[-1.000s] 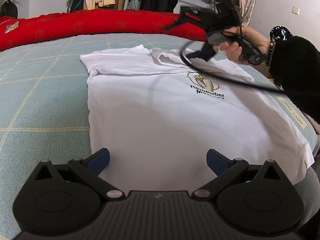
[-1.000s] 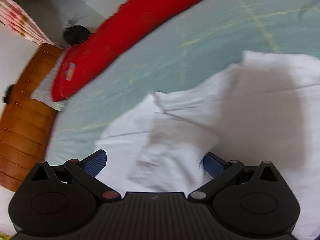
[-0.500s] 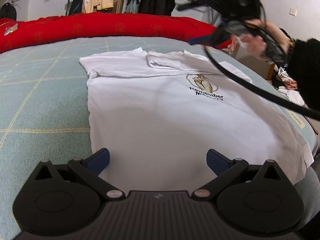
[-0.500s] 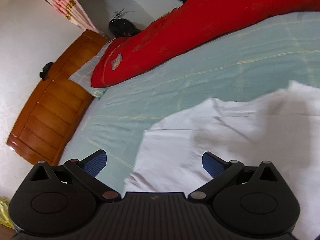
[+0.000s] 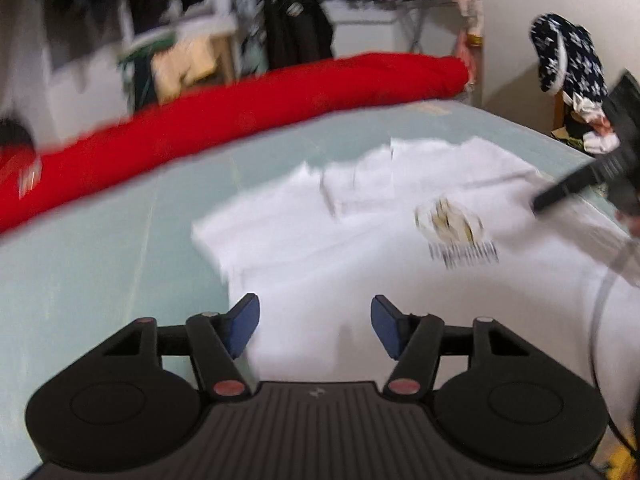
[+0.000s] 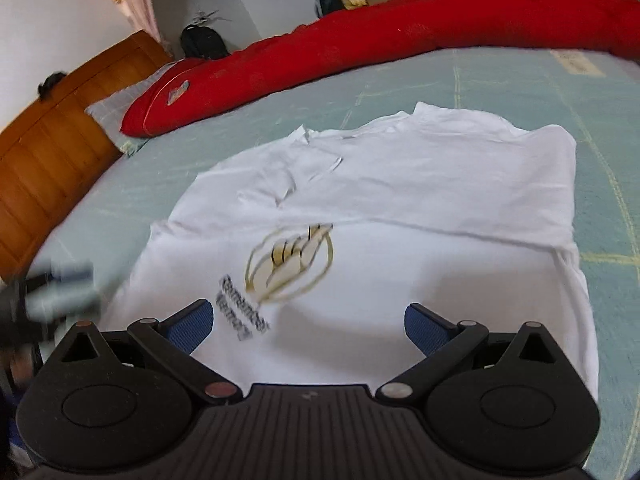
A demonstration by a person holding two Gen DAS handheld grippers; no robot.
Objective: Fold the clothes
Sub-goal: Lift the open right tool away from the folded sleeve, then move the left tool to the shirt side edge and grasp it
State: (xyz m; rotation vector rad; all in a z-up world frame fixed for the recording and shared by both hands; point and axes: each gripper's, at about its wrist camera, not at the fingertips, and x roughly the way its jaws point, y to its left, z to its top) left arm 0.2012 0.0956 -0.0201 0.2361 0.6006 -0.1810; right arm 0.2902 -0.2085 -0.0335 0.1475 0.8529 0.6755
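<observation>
On the pale green bed (image 6: pixel 500 80), toward its near edge, a white T-shirt (image 6: pixel 420 184) is spread with both sleeves already tucked inward; body folds are judged outstanding. Nothing is held: the left gripper (image 5: pixel 315 326), jaws just narrowed, and the right gripper (image 6: pixel 308 326) are parted.

no text can be read with certainty. two lines of dark lettering are printed on the white t-shirt (image 6: pixel 420 208) under a gold-outlined hand emblem (image 6: pixel 290 266), but they are blurred by motion in both views and the words cannot be made out. a pale label (image 6: pixel 576 65) with faint marks is seen on the bed sheet (image 6: pixel 520 92) near the far edge of the bed; its writing is too small to be read.
</observation>
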